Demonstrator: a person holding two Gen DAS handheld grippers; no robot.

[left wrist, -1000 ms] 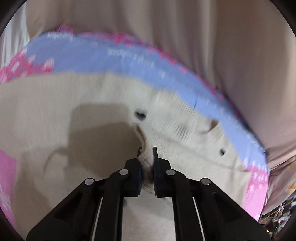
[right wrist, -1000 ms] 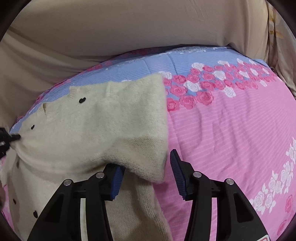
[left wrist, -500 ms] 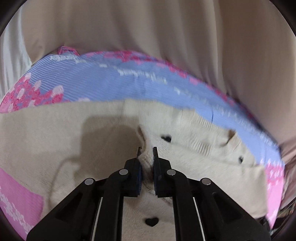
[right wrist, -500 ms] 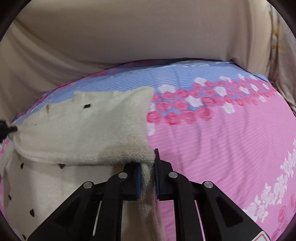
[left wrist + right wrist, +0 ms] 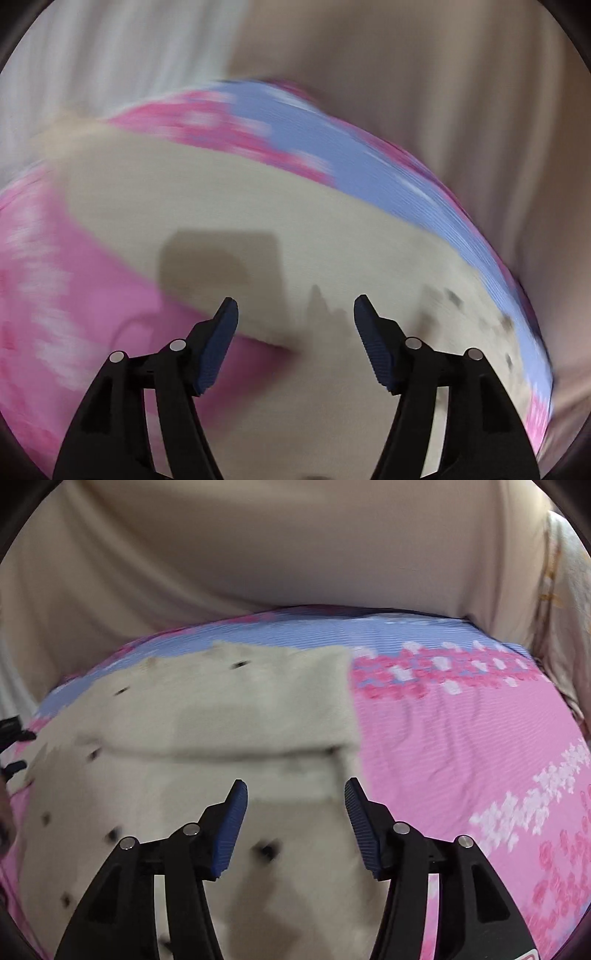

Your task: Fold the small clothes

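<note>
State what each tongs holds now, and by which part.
Nothing. Left tongs and right tongs have just opened, empty above the cream sweater.

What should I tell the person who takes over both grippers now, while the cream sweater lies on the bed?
Left gripper: open, nothing between the pads, jaws just opened.
Right gripper: open, empty, jaws just opened too.
Cream sweater: flat on the pink and blue bedsheet, its upper part folded over the body, released.
Done: one fold.
Left: probably the remaining folds, then smoothing.

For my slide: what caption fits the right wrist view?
Open right gripper above a folded cream sweater on a pink floral bedsheet.
</note>
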